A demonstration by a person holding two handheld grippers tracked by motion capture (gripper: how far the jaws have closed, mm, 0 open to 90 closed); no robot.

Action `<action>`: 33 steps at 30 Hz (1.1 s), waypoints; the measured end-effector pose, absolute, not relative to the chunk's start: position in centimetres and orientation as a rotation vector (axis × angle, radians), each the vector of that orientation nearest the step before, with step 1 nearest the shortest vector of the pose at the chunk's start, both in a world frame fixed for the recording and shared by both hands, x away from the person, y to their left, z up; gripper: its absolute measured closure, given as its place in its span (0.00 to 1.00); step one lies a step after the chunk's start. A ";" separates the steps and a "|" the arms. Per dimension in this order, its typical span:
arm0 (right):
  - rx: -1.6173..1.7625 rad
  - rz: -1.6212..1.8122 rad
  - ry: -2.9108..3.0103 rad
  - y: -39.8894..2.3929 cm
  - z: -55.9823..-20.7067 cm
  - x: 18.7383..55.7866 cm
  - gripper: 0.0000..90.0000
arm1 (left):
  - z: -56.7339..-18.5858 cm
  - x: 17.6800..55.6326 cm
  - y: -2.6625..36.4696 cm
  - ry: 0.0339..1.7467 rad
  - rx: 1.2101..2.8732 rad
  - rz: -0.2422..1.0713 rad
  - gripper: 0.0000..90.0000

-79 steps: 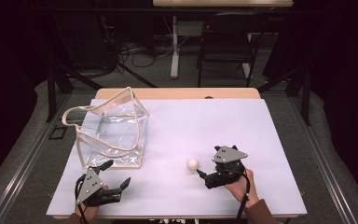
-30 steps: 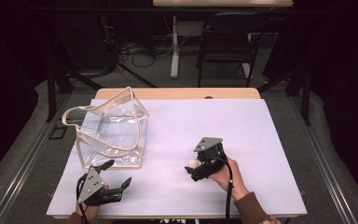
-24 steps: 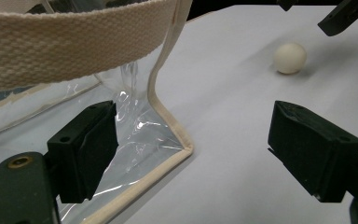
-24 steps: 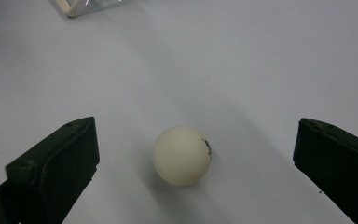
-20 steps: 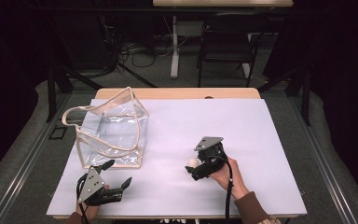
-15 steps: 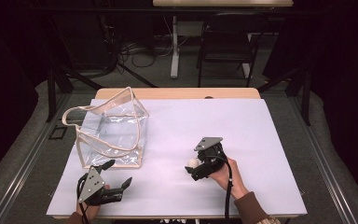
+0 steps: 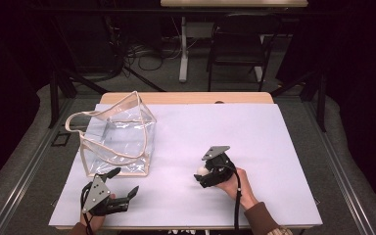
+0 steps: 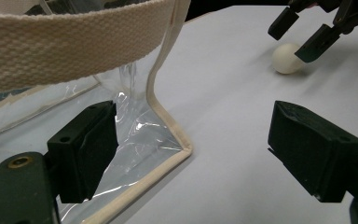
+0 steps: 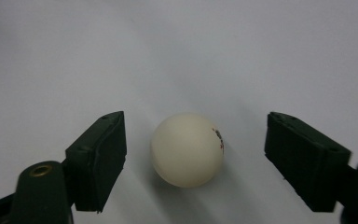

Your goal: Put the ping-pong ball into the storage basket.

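Observation:
A small white ball lies on the pale table sheet right of centre. My right gripper reaches down around it. In the right gripper view the ball sits between the two black jaws of that gripper, with a gap on each side. The jaws have just been closing and are open, apart from the ball. My left gripper rests open and empty near the front left edge. In its own view the left gripper faces a corner of the clear bag, and the ball and right gripper show farther off.
A clear plastic bag with cream fabric trim and handles stands open on the left of the table sheet. A wooden table edge runs along the back. A chair and cables are on the floor beyond.
My right gripper moved left from beside the ball to over it and now straddles it. The left gripper and the bag have stayed put.

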State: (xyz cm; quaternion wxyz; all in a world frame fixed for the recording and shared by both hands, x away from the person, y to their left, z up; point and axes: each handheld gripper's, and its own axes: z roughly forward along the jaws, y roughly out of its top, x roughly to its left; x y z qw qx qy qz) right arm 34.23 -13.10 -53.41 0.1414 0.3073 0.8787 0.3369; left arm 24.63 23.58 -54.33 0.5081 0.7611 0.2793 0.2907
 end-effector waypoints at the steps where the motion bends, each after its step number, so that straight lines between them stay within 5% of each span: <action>1: 0.885 0.977 2.540 -13.1 -53.5 34.3 0.27 | -54.3 24.6 23.6 0.674 1.834 0.702 0.18; 18: 0.909 0.938 2.554 -12.9 -54.3 34.4 0.49 | -54.3 24.6 23.6 0.669 1.837 0.703 0.18; 33: 0.906 0.913 2.562 -12.7 -54.8 34.5 0.55 | -54.3 24.6 23.6 0.668 1.839 0.703 0.18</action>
